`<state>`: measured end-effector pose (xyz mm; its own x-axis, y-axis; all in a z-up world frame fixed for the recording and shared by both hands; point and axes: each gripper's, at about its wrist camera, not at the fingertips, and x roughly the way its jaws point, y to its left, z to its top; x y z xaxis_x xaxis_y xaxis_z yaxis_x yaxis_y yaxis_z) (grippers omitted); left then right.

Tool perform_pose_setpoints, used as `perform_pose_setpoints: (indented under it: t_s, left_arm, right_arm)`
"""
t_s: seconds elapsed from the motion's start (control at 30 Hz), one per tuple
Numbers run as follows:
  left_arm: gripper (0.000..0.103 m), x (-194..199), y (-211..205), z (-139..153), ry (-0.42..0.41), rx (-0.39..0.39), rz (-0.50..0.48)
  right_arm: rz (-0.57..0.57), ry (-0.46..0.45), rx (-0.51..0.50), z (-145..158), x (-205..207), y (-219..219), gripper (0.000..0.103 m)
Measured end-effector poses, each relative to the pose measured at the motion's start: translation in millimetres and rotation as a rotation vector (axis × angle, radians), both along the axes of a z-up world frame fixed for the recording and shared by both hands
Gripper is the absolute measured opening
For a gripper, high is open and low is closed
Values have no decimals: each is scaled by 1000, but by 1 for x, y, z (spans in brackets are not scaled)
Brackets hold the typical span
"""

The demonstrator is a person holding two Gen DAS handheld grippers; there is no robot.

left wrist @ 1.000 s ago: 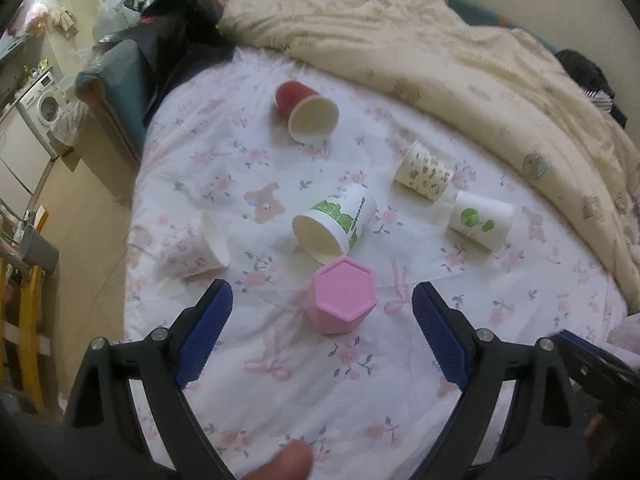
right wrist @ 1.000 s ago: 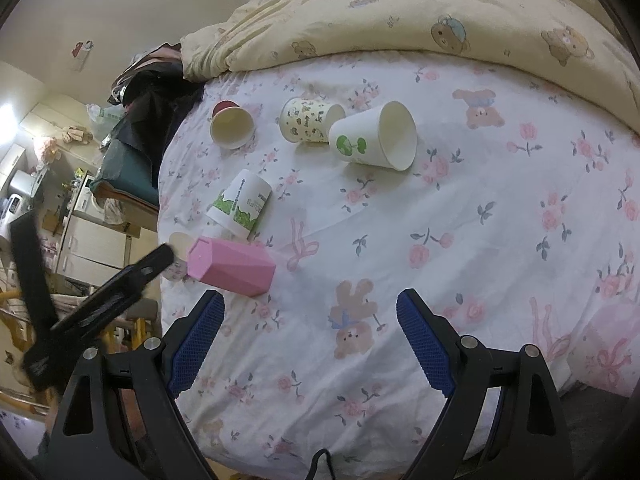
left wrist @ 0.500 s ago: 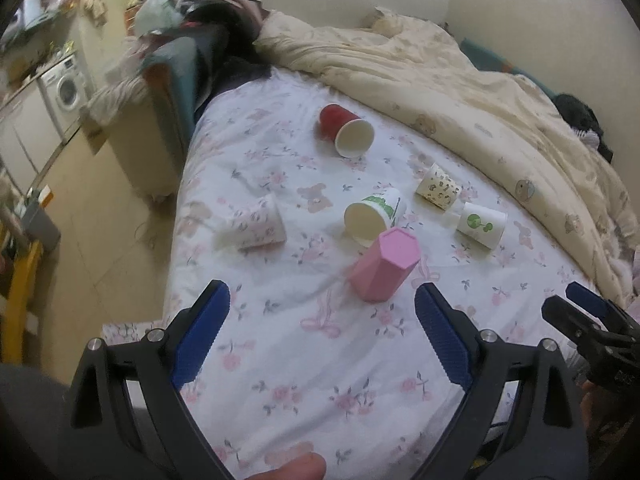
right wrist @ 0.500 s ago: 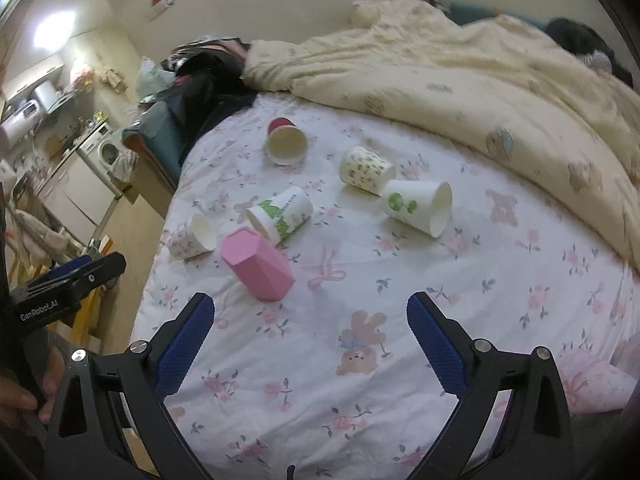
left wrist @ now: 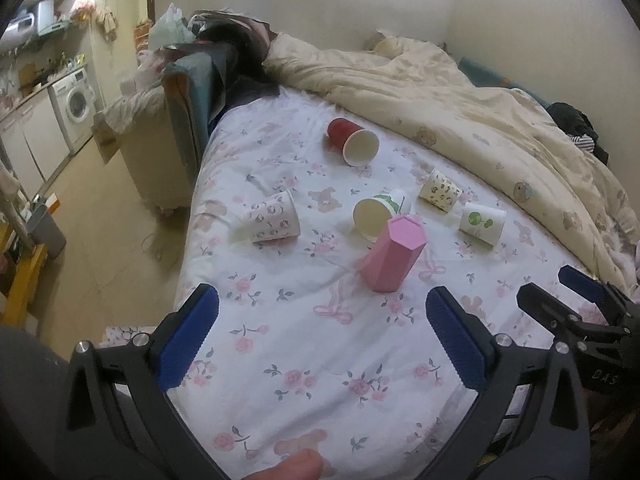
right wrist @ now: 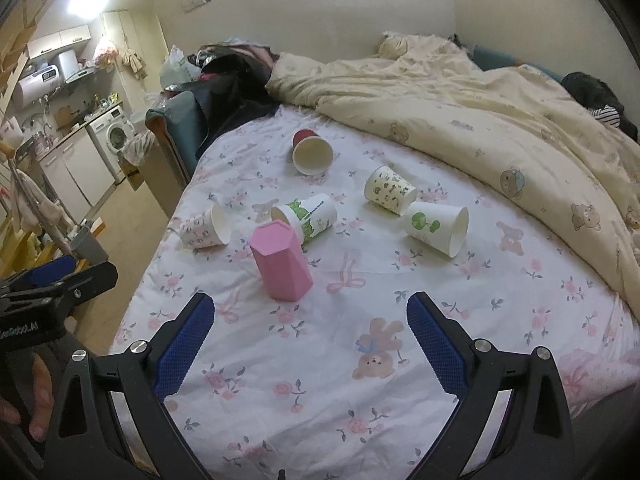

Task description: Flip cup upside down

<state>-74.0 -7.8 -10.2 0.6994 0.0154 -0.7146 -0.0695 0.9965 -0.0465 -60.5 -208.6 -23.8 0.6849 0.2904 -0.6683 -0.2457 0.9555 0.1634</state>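
A pink hexagonal cup point(left wrist: 393, 256) point(right wrist: 281, 265) stands upside down on the floral bedsheet point(left wrist: 304, 344), its closed base on top. Around it several paper cups lie on their sides: a red one point(left wrist: 353, 143) point(right wrist: 311, 153), a green-print one point(left wrist: 379, 213) point(right wrist: 307, 217), a pink-patterned one point(left wrist: 274, 217) point(right wrist: 205, 227), a yellow-patterned one point(left wrist: 439, 190) point(right wrist: 390, 189) and a white one with a green tree point(left wrist: 481, 221) point(right wrist: 438, 225). My left gripper point(left wrist: 320, 328) is open and empty, well short of the pink cup. My right gripper point(right wrist: 310, 332) is open and empty, also short of it.
A cream duvet point(left wrist: 460, 96) is heaped along the far and right side of the bed. The bed's left edge drops to the floor beside a teal chair point(left wrist: 188, 100) piled with dark clothes. A washing machine point(left wrist: 76, 102) stands far left.
Both grippers have pulled back and up from the bed, so the cups look smaller and farther. The pink cup stays upside down where it was.
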Motion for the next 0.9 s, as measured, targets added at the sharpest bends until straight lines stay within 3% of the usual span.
perform_pose_setpoints:
  t_s: [0.9]
  left_arm:
    - [103, 10, 0, -10, 40, -37, 44]
  right_arm:
    - [-59, -16, -18, -7, 8, -4, 99]
